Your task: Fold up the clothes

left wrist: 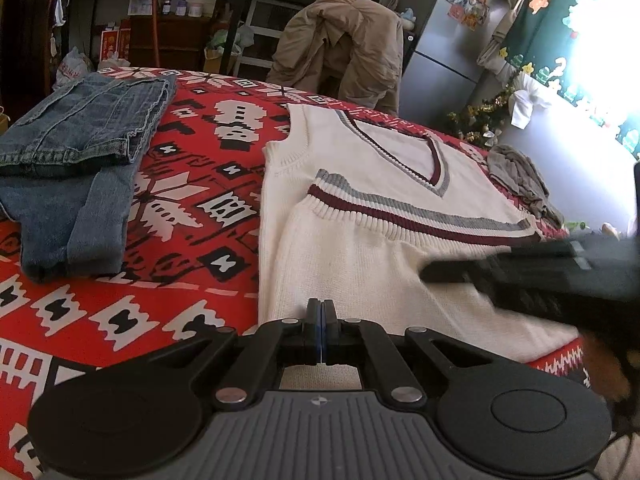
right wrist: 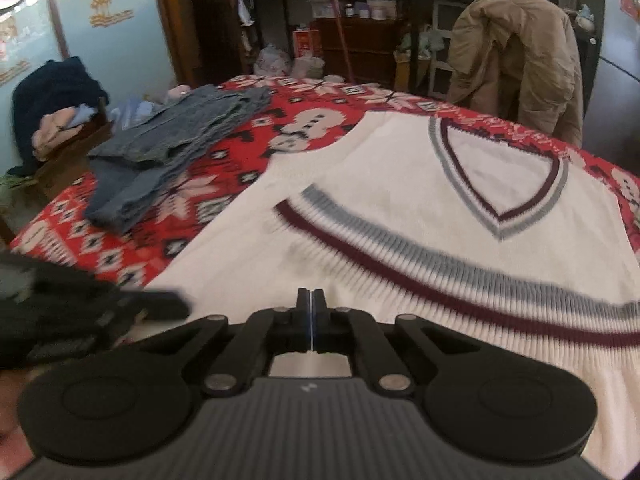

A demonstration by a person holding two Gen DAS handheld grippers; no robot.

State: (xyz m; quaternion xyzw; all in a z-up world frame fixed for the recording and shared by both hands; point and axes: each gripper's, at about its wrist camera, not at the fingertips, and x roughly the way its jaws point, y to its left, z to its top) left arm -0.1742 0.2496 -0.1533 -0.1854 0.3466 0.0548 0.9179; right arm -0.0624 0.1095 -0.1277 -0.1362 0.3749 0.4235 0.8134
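Clothes on this red patterned desk (left wrist: 192, 300) sit at different stages, as far as I can judge from where I stand. Straight ahead of the left claw (left wrist: 321, 312) and the right claw (right wrist: 310, 304) lies the white knit vest (left wrist: 372, 208), spread on the cloth with its V-neck at the far end. Its striped hem (left wrist: 400, 212) is turned up and lies across the chest just below the point of the neck, so the lower body is doubled over; that looks like one fold made lengthwise. The sides and armholes still spread wide, which I read as more folding left for this piece, though I cannot say how small it is meant to end.

Both claws are closed, fingers pressed together with nothing between them that I can see. Each hangs low over the near folded edge of the vest; whether the tips touch the knit I cannot tell. The right claw shows blurred in the left view, off to that claw's right.

Far to the left of both claws lies a bundle of denim jeans (left wrist: 80, 152), stacked in layers, seemingly folded already. Beyond the vest, to the right of the left claw, a small grey garment (left wrist: 520, 184) lies crumpled and looks unfolded.
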